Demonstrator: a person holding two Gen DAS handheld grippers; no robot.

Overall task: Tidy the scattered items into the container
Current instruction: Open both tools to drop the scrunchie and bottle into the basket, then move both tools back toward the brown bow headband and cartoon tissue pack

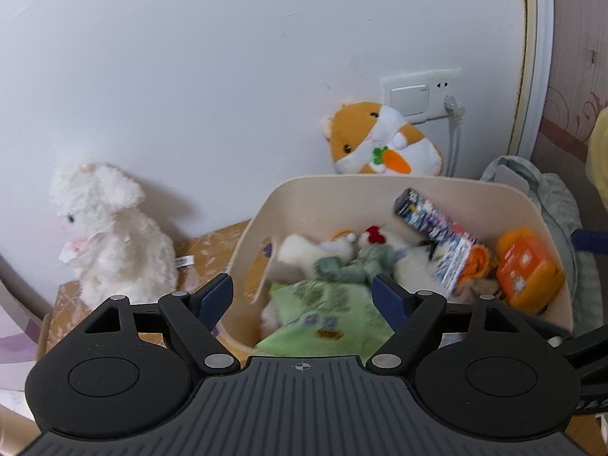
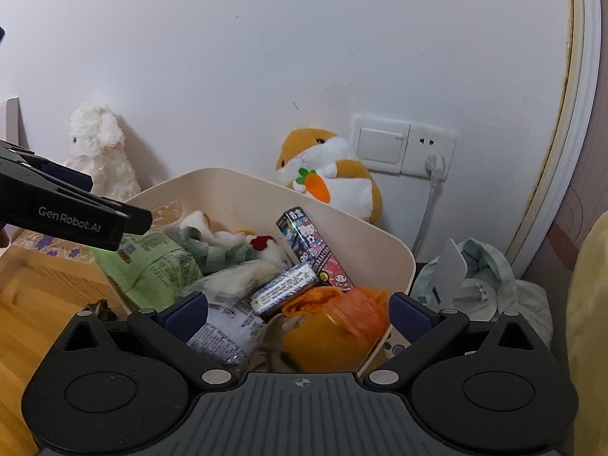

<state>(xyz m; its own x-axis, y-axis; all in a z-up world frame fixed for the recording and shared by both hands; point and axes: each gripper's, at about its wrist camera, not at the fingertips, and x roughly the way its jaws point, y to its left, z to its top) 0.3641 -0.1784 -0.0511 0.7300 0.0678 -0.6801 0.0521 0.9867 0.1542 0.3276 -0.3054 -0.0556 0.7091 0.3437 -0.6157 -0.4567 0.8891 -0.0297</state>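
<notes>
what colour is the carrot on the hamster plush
Orange with a green top; the carrot on the hamster plush shows best in the right wrist view.

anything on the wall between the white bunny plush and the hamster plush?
Nothing: bare wall runs from the white bunny plush to the hamster plush. Only the container's rim rises in front. Right wrist view shows it best.

A cream container [image 1: 334, 193] fills the lower centre of the left wrist view. In it lie a pale green printed packet [image 1: 323, 315], an orange pouch [image 1: 528, 269] and a box [image 2: 315, 252] patterned with cartoon characters. Behind, upper centre, sits an orange-and-white hamster plush [image 1: 380, 136] with an orange carrot; at left, a white fluffy rabbit plush [image 1: 110, 235].
</notes>
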